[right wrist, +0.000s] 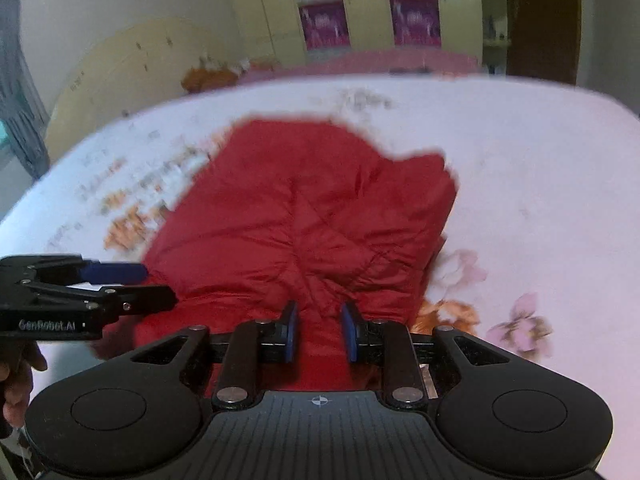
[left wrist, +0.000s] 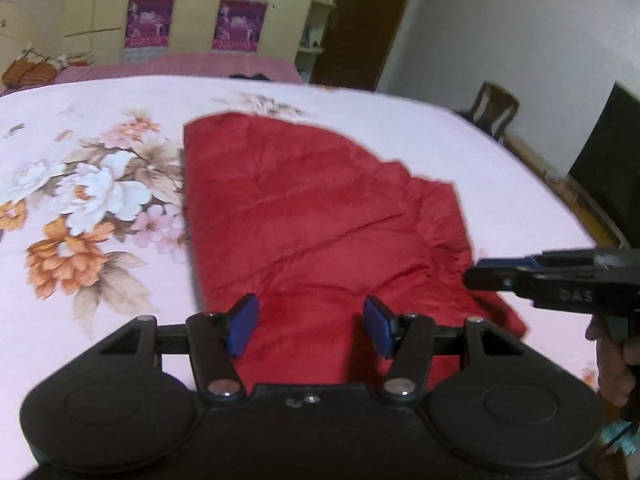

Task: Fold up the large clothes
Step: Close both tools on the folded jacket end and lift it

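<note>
Red garment [left wrist: 312, 216] lies folded, apparently, on floral bedsheet [left wrist: 100, 184], grippers apart.

A red quilted padded garment [left wrist: 312, 216] lies on the pink floral bedsheet [left wrist: 100, 200], with tall cream wardrobes [left wrist: 200, 8] behind the bed.

We read "GenRobot.AI" in pale letters on the black side of the left gripper [right wrist: 154, 286], seen from the right wrist view. On the side of the right gripper [left wrist: 476, 276], seen from the left wrist view, we make out only the blurred letters "DAS"
</note>
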Demonstrator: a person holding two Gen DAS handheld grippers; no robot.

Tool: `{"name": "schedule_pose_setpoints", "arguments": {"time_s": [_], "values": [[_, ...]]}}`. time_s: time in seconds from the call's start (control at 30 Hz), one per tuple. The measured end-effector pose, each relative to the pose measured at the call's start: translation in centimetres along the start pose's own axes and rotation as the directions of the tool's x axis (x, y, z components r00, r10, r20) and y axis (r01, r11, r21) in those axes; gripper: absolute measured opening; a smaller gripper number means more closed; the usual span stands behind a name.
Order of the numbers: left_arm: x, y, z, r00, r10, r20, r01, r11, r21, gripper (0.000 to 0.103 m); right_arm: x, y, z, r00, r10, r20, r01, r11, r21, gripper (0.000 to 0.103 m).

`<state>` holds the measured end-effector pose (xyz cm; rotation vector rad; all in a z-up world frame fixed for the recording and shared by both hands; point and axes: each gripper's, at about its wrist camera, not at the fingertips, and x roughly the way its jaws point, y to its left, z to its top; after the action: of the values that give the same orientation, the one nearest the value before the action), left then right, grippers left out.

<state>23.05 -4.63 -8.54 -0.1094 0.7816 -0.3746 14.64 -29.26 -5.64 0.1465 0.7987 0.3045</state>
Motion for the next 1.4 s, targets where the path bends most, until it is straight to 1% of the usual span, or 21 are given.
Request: {"name": "schedule_pose_setpoints", "arguments": {"time_s": [0.07,0.17,0.27,0.3,0.37,0.4,0.43,0.47,0.53,0.63,0.73,0.83,0.87,0.9,0.93,1.0,1.07,1.1,1.17,1.27,1.4], "values": [[-1.0,-0.2,-1.2,1.000,-0.004,0.001,0.004,1.000,0.005,0.056,-1.6,0.1,-1.2,0.998,0.054,-0.011,-0.054,0.999,0.006,0.024],[-0.5,-0.6,-3.0,0.999,0.023,-0.030,-0.022,0.999,0.023,0.059,-0.3,0.1,-3.0,0.996,0.052,-0.071,-0.051,0.999,0.008,0.024],[0.0,-0.3,-3.2,0.999,0.032,-0.041,-0.031,0.999,0.022,0.059,1.5,-0.3,-3.9,0.993,0.041,-0.114,-0.036,0.998,0.043,0.024],[-0.4,-0.2,-2.9,0.999,0.029,-0.040,-0.029,1.000,0.007,0.058,1.2,-0.4,-3.6,0.993,0.046,-0.110,-0.040,0.998,0.051,0.024],[-1.5,0.6,-2.0,1.000,0.023,0.003,-0.023,0.999,-0.030,0.057,-0.4,-0.8,-2.6,0.998,0.051,-0.049,-0.048,0.997,0.066,0.024],[-1.7,1.1,-1.6,0.999,0.029,0.026,-0.028,0.998,-0.053,0.064,-1.0,-1.5,-2.0,0.999,0.043,-0.002,-0.043,0.994,0.096,0.024],[-1.8,1.6,-1.2,0.998,0.034,0.051,-0.030,0.996,-0.082,0.086,-1.2,-2.3,-1.4,0.999,0.031,0.029,-0.034,0.990,0.133,0.024],[-1.5,2.3,-0.6,0.997,0.038,0.071,-0.030,0.993,-0.114,0.092,-0.9,-3.4,-0.8,0.998,0.025,0.052,-0.034,0.983,0.179,0.024],[-0.3,3.5,0.5,0.995,0.014,0.095,0.002,0.986,-0.168,0.091,1.0,-6.3,0.5,0.997,0.018,0.069,-0.037,0.957,0.286,0.024],[2.2,4.8,2.0,0.998,0.006,0.060,0.008,0.974,-0.227,0.088,4.0,-9.4,2.0,0.998,0.031,0.058,-0.052,0.918,0.393,0.024],[4.0,5.0,2.6,1.000,0.012,0.027,-0.005,0.972,-0.235,0.085,5.5,-10.8,2.8,0.994,0.054,0.090,-0.087,0.904,0.419,0.024],[4.8,5.1,2.5,1.000,0.013,0.013,-0.010,0.968,-0.250,0.087,5.8,-11.3,3.2,0.992,0.067,0.110,-0.106,0.906,0.409,0.024],[4.9,5.1,2.4,1.000,0.016,0.010,-0.013,0.967,-0.256,0.088,5.9,-11.3,3.4,0.991,0.065,0.117,-0.107,0.911,0.399,0.042],[5.0,5.2,2.4,1.000,0.017,0.008,-0.015,0.965,-0.260,0.088,5.7,-11.6,3.3,0.990,0.058,0.126,-0.104,0.913,0.395,0.079],[4.9,5.2,2.4,1.000,0.020,0.009,-0.016,0.964,-0.264,0.087,5.6,-11.7,3.2,0.988,0.047,0.146,-0.102,0.915,0.391,0.083],[4.8,5.1,2.5,1.000,0.018,0.022,-0.012,0.965,-0.261,0.088,6.2,-12.3,3.1,0.991,0.052,0.126,-0.100,0.906,0.412,0.083],[5.0,5.2,2.7,1.000,0.011,0.023,-0.005,0.965,-0.261,0.092,7.3,-13.4,2.8,0.989,0.097,0.108,-0.136,0.877,0.461,0.083],[5.2,5.3,2.8,1.000,-0.003,0.024,0.009,0.963,-0.269,0.097,7.9,-13.9,2.6,0.989,0.113,0.094,-0.144,0.862,0.486,0.083],[5.9,5.8,3.0,0.999,-0.038,0.011,0.040,0.952,-0.304,0.099,9.2,-14.9,2.0,0.989,0.133,0.062,-0.145,0.831,0.536,0.079],[7.4,7.0,3.0,0.993,-0.115,-0.015,0.101,0.921,-0.376,0.099,9.1,-15.4,2.0,0.986,0.147,0.072,-0.162,0.808,0.567,0.079],[8.9,8.5,2.7,0.976,-0.217,-0.027,0.179,0.864,-0.470,0.097,9.3,-15.4,2.9,0.987,0.160,0.004,-0.134,0.816,0.562,0.072]]}}
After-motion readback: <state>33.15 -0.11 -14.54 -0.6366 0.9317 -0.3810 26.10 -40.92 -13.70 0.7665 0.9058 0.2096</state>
